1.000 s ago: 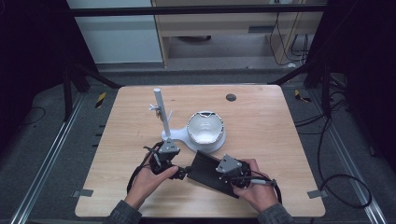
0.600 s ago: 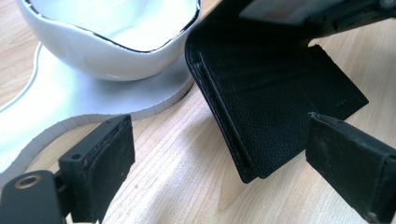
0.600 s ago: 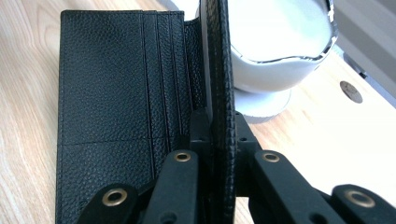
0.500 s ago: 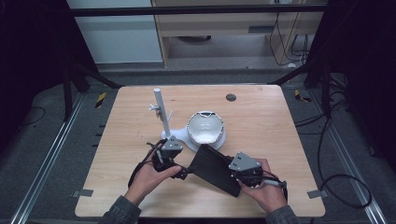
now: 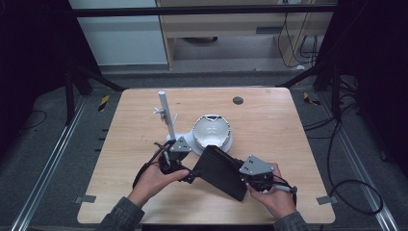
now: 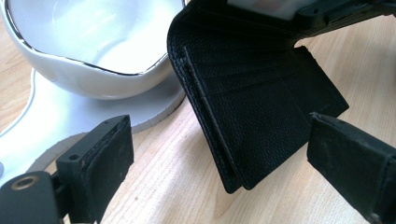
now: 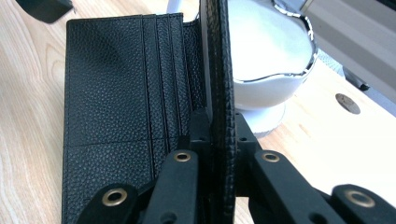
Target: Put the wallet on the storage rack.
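A black wallet (image 5: pixel 222 172) is seen lying open on the bench (image 5: pixel 269 120), just in front of a white bowl (image 5: pixel 211 131); its long axis is set slantwise, from near the left claw (image 5: pixel 185 174) down toward the right claw (image 7: pixel 218 126); one flap is raised on edge and is pinched between the pressed jaws of the right claw; the other flap is left flat on the wood. The left claw is held spread, with the wallet's free end between its jaws, untouched; it is judged the nearer for pinning that flap.
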### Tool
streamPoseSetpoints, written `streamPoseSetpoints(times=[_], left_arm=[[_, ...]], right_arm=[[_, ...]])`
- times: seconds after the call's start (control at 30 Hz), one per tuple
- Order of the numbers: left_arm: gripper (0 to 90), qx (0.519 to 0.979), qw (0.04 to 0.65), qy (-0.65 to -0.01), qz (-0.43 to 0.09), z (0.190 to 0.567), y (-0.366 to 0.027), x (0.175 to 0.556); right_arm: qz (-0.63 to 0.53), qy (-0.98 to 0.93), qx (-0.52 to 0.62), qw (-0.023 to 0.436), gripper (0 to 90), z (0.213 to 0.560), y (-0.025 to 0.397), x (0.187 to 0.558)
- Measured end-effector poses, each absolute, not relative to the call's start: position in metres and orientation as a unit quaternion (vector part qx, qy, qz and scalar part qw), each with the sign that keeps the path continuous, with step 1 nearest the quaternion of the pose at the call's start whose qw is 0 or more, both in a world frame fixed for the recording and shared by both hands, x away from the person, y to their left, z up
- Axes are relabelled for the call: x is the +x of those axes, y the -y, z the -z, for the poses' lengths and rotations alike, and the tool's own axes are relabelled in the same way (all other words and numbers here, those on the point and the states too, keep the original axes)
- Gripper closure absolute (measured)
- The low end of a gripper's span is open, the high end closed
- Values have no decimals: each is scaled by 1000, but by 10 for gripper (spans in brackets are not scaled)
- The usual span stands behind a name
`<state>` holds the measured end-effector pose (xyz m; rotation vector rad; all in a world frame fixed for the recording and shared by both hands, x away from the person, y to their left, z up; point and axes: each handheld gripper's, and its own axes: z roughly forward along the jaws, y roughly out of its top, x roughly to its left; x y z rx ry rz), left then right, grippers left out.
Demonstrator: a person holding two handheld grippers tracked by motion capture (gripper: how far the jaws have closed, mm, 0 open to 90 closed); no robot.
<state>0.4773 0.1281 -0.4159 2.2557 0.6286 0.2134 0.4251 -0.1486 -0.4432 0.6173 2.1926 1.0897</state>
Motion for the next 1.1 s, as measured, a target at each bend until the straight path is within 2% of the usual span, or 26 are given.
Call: streamPoseSetpoints(times=[0.5,0.73,1.0,1.1], left_arm=[[92,890,381,-246,-47,427,-112,491],[134,890,385,-244,-31,427,-106,495],[254,893,385,-234,-15,421,-101,496],[379,897,378,-228,-10,419,-100,496]], right_arm=[[-439,-810,236,309,839,439,153,424],[-449,-803,236,313,839,436,155,423],[-468,-791,230,322,839,432,157,421],[-473,-787,227,323,838,431,157,421]])
